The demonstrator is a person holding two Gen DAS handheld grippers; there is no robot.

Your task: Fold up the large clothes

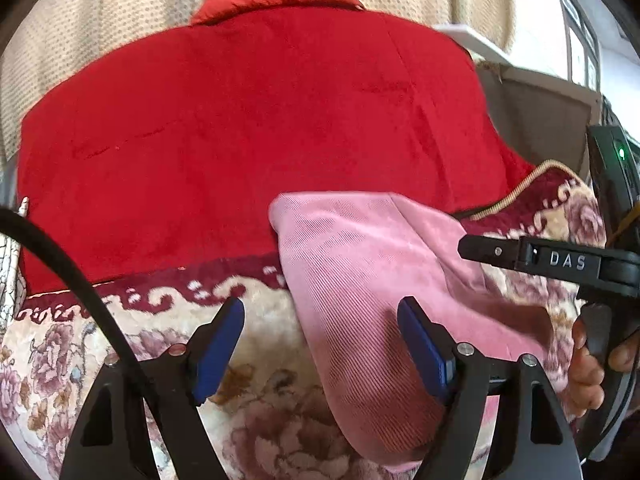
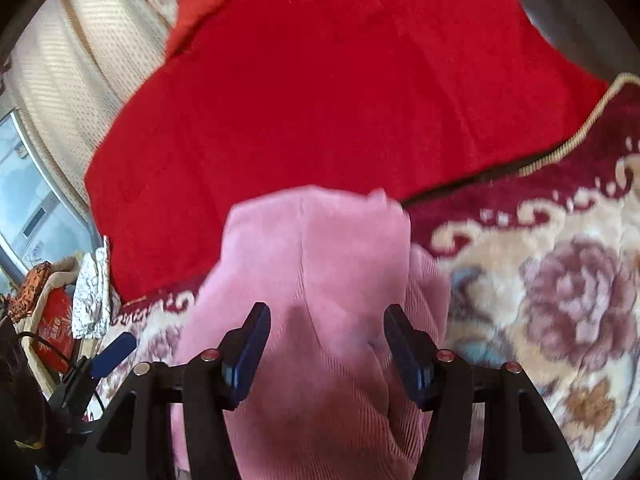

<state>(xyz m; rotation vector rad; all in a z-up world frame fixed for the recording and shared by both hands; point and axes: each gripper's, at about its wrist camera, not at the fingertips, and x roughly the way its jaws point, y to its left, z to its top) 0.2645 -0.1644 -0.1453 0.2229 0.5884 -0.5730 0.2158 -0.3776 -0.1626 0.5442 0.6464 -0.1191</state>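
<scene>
A pink ribbed garment (image 1: 360,280) lies bunched on a floral rug, its far end lapping onto a large red cloth (image 1: 248,128). My left gripper (image 1: 320,344) is open just above the rug, its right pad over the garment's left part. The right gripper's body (image 1: 560,264) shows at the right edge of the left wrist view, above the garment. In the right wrist view the pink garment (image 2: 320,264) fills the middle, and my right gripper (image 2: 326,344) is open with the fabric lying between its blue pads. The red cloth (image 2: 328,88) lies beyond.
The floral rug (image 1: 248,392) with a dark red border covers the surface; it also shows in the right wrist view (image 2: 560,304). A cream curtain (image 1: 80,32) hangs behind. Boxes and a white patterned item (image 2: 92,292) sit at the left. A grey seat (image 1: 536,120) stands at right.
</scene>
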